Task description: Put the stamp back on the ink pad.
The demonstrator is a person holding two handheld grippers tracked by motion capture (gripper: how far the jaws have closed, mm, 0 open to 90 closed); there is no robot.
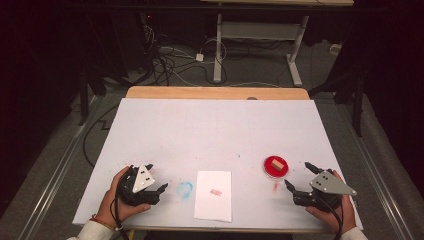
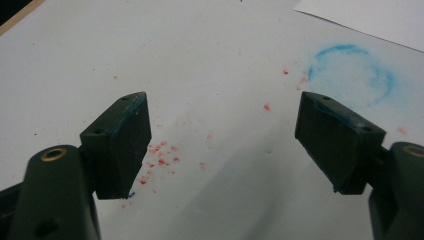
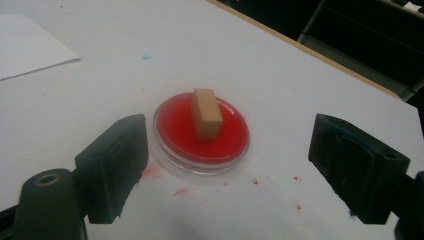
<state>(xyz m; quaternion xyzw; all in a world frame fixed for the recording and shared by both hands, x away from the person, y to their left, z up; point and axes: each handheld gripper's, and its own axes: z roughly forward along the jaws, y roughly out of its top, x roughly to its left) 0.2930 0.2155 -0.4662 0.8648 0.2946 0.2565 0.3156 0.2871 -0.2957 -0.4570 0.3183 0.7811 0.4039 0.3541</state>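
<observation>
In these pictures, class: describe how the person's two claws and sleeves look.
Both the left claw and right claw are black with blocky jaws, each topped by a grey three-cornered plate and trailing a black cable. Brass-coloured rings mark the jaw bases. The sleeves are white.

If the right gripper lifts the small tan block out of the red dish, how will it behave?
The tan block looks rigid and probably light. It stands narrow on wet-looking red ink in the dish, so a nudge may tip it. Its underside may drip or smear.
</observation>
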